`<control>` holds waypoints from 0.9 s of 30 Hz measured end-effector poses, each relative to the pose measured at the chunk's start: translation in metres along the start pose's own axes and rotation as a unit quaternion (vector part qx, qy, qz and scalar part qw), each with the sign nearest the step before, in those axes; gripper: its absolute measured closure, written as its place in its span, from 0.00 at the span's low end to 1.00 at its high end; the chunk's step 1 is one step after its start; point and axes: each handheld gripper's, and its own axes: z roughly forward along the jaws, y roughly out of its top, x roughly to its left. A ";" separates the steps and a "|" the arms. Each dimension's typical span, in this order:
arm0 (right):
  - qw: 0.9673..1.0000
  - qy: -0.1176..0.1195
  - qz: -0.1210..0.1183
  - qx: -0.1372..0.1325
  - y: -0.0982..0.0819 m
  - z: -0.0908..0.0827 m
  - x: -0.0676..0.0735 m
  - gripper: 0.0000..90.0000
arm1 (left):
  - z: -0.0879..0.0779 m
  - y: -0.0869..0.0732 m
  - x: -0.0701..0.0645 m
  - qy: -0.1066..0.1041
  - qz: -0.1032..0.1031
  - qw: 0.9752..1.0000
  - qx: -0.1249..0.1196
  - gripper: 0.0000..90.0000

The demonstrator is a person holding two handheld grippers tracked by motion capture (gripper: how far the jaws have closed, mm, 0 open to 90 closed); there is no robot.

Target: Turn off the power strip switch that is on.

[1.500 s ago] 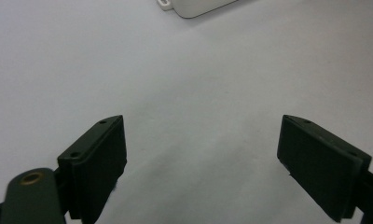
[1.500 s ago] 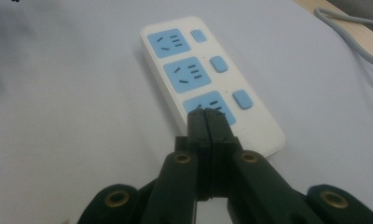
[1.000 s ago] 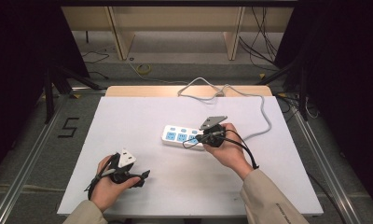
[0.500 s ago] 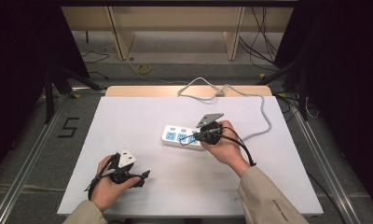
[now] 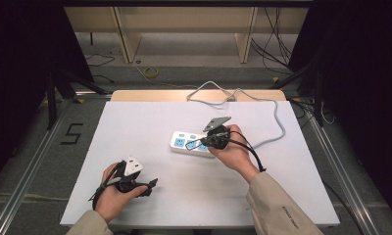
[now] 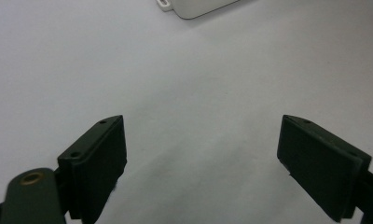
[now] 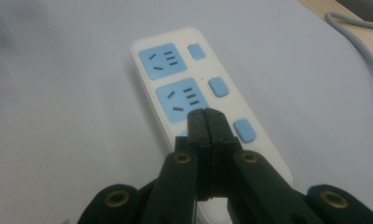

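A: White power strip (image 5: 193, 144) with blue sockets lies near the middle of the table (image 5: 135, 122), long axis running roughly left to right. Its grey cable (image 5: 277, 122) loops off the right end and back toward the far edge. Confirm?

B: Confirmed. My right gripper (image 5: 214, 139) sits above the strip's right portion; the hand (image 5: 235, 152) wraps the body behind it. In the right gripper view my jaws are pressed flat together, nothing between them, tips over the middle blue socket (image 7: 182, 99). Three small blue switches (image 7: 217, 86) line the strip's edge beside the sockets. Whether the tips touch the plastic, I cannot tell.

A: And the left?

B: My left gripper (image 5: 150, 184) is low at the near left of the table, well apart from the strip, held in the left hand (image 5: 113, 188). In the left gripper view my jaws stand wide apart, empty, bare white tabletop between them. One corner of the strip (image 6: 194, 7) shows at the top edge.
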 end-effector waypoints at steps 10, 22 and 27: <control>1.000 -0.001 0.001 0.002 0.008 0.006 -0.002 1.00 | 0.000 0.000 0.000 0.000 -0.001 1.000 -0.001 0.17; 1.000 -0.001 0.000 0.011 0.012 0.014 -0.004 1.00 | 0.000 0.000 0.000 -0.001 0.000 1.000 -0.001 0.17; 1.000 -0.001 0.006 0.015 0.014 0.018 -0.005 1.00 | 0.000 0.000 0.000 -0.001 0.001 1.000 -0.001 0.17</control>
